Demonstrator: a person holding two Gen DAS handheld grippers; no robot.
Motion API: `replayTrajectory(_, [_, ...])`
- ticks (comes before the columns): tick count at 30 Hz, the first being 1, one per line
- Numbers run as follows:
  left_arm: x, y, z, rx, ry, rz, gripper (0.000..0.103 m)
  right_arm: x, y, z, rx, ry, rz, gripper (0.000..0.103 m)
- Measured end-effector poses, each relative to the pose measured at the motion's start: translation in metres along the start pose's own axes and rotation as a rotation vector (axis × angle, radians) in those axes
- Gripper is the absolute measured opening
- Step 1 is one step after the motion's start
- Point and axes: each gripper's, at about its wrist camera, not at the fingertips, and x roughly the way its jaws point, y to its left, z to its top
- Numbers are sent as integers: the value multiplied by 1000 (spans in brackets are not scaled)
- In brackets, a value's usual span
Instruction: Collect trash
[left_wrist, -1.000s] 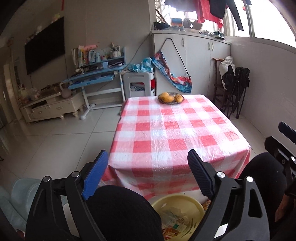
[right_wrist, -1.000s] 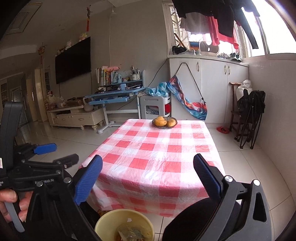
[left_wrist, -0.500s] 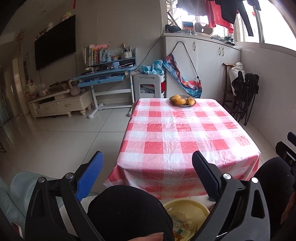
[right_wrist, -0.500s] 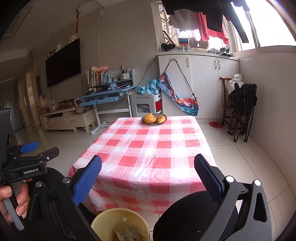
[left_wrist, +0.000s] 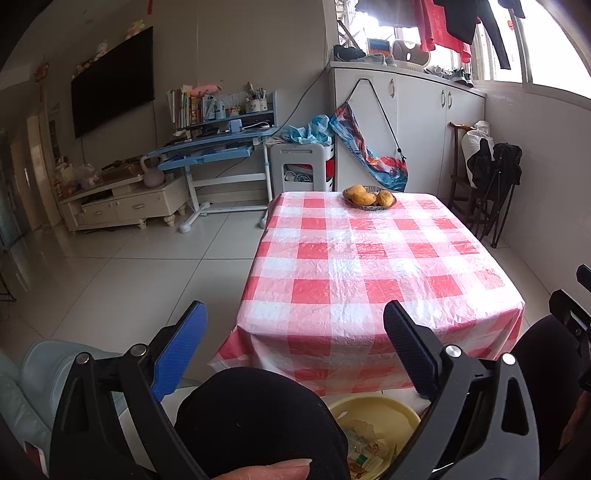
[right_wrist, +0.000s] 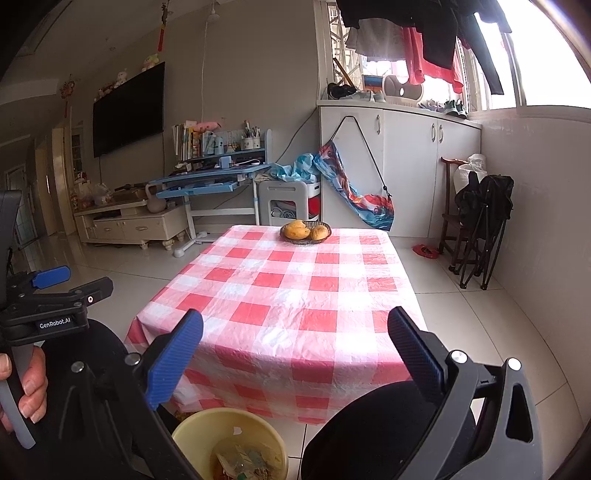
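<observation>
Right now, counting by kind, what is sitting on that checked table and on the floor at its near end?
Fruit bowl: 1
Yellow-orange fruits in the bowl: 3
Yellow bin on the floor, with scraps inside: 1
Total: 5

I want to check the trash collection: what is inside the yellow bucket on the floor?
Crumpled wrappers and paper scraps lie in the yellow bucket; its bottom beneath them is hidden.

A home living room: wall television, study desk, checkered table, laundry drying.
</observation>
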Motion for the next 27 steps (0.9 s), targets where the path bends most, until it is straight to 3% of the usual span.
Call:
replayTrajectory(9, [7, 2, 3, -13, 28, -35, 96, 0, -1, -1, -3, 5, -2, 96])
replayTrajectory(16, [2, 3, 1, -12, -22, -61, 96, 1, -3, -3, -7, 9, -4, 96])
replayTrajectory(22, [15, 9, 3, -41, 52, -63, 95, 3, -4, -3, -14, 12, -6, 96])
replayTrajectory(27, [16, 11, 1, -48, 51, -62, 95, 2, -4, -3, -15, 13, -7, 96])
